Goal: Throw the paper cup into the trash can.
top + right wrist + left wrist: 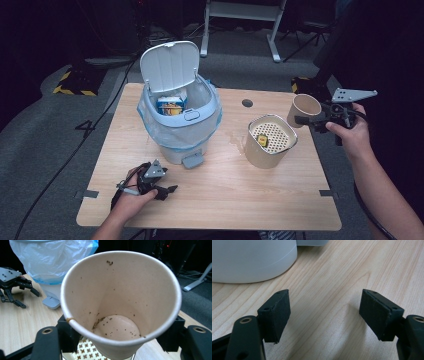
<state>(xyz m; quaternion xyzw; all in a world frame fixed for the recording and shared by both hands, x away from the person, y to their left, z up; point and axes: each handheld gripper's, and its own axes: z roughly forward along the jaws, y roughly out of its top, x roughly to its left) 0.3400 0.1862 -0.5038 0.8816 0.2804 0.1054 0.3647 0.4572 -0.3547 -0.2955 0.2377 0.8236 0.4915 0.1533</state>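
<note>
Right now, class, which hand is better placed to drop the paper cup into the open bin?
Right. Its gripper already holds the cup; the left gripper rests open on the table by the bin.

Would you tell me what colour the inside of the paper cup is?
Pale beige, speckled with dark residue; the paper cup shows best in the right gripper view.
</note>
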